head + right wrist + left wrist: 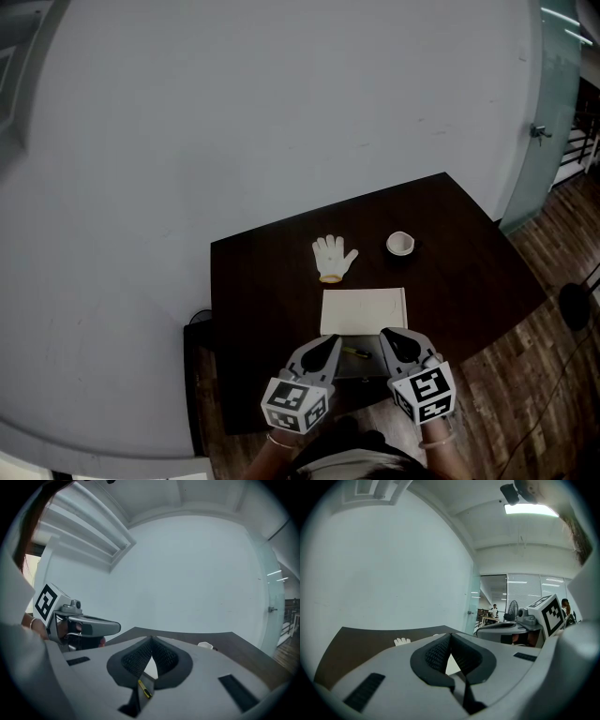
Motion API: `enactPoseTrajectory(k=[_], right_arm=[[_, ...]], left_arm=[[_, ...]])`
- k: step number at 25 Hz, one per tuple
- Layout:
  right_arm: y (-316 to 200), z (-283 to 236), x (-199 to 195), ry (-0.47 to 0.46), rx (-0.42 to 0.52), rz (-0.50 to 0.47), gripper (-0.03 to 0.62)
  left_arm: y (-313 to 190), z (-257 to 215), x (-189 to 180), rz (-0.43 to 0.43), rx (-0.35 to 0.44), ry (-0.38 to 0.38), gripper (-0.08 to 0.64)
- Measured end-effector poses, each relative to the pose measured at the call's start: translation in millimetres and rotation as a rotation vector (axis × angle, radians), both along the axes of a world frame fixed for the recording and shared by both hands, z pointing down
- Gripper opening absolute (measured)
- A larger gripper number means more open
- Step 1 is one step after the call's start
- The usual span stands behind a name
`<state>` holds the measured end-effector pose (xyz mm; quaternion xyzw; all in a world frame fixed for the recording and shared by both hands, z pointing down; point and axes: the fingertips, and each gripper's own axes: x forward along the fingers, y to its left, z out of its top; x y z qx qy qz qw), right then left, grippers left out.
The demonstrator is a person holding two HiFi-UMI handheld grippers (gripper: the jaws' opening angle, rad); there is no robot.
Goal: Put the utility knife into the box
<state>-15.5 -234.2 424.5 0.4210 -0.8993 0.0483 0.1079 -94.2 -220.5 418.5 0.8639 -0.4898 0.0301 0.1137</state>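
The utility knife (354, 352), small, with yellow on it, lies in a dark shallow box (367, 367) at the near edge of the dark table (262, 281). A flat beige panel (364, 311) sits just beyond it. My left gripper (330, 342) hovers at the box's left side and my right gripper (389, 336) at its right, the knife between them. Both stand shut with tips meeting and nothing held. In the right gripper view the knife (144, 688) shows through the gap below the shut jaws of the right gripper (151, 641). The left gripper (450, 644) points across the table.
A white work glove (333, 256) and a small white cup (400, 244) lie further back on the table. A pale wall runs behind the table, with a glass door (539, 131) at the right and wood flooring (525, 394) beyond the table's right edge.
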Motion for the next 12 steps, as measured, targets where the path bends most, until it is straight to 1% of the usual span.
enactPoseTrajectory(k=[12], right_arm=[[-5.3, 4.0, -3.7, 0.009, -0.01, 0.01, 0.008]], left_arm=[[-5.8, 6.4, -0.3, 0.014, -0.009, 0.013, 0.018]])
